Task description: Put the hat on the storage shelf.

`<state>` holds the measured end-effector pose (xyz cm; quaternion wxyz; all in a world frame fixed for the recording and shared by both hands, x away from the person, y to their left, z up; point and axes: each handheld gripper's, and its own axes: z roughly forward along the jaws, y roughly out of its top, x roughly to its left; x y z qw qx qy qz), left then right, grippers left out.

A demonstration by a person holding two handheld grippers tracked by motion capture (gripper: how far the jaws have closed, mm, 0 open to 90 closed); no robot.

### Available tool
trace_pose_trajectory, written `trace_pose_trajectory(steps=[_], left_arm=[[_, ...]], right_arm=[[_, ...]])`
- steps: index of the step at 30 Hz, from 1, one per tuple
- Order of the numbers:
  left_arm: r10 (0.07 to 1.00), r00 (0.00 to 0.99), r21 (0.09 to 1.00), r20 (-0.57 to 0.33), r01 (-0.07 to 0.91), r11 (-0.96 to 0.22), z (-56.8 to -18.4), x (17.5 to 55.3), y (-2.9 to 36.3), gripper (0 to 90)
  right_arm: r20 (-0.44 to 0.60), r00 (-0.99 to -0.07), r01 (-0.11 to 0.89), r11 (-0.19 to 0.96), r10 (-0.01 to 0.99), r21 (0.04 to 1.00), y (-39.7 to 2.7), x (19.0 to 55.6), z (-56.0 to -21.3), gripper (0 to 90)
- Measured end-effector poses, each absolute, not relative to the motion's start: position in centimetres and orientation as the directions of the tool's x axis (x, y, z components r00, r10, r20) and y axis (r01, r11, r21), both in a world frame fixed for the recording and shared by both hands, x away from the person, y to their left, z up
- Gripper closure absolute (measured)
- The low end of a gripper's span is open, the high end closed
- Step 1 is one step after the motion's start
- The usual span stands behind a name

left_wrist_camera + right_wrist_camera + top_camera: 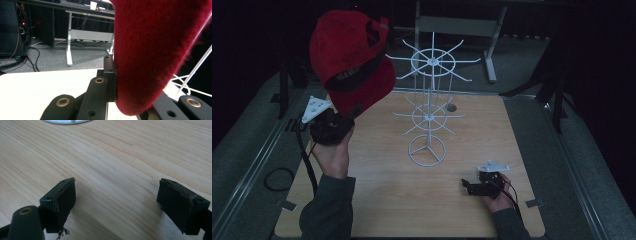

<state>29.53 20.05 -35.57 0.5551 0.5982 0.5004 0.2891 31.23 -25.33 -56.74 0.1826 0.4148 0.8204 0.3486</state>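
A red cap (349, 57) is held up above the left side of the wooden table, its brim pinched in my left gripper (343, 118). In the left gripper view the red brim (155, 50) stands between the black jaws, which are shut on it. A white wire rack (430, 107) with two tiers of spokes stands in the table's middle, to the right of the cap. My right gripper (468, 187) rests low near the front right of the table. Its jaws stand wide open over bare wood (117, 177), with nothing between them.
The rack's round white base (427, 150) sits on the wooden table (387, 200); its rim (67, 122) shows at the top of the right gripper view. A white-legged desk (72, 32) stands beyond the table's far edge. Grey floor flanks both sides.
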Motion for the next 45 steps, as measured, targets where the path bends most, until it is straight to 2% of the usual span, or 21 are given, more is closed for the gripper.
trace_pose_trajectory(steps=[22,45], left_arm=[[0.917,0.349,0.953,-0.192,0.290,0.089,-36.2,29.5,19.4,85.9],[0.914,0.351,0.934,-0.206,0.348,0.077,-38.9,29.6,18.7,85.8]], right_arm=[[-0.010,-0.589,0.553,0.413,0.808,0.723,-25.3,31.2,-56.7,15.3],[-0.010,-0.589,0.553,0.413,0.808,0.724,-25.3,31.2,-56.7,15.3]])
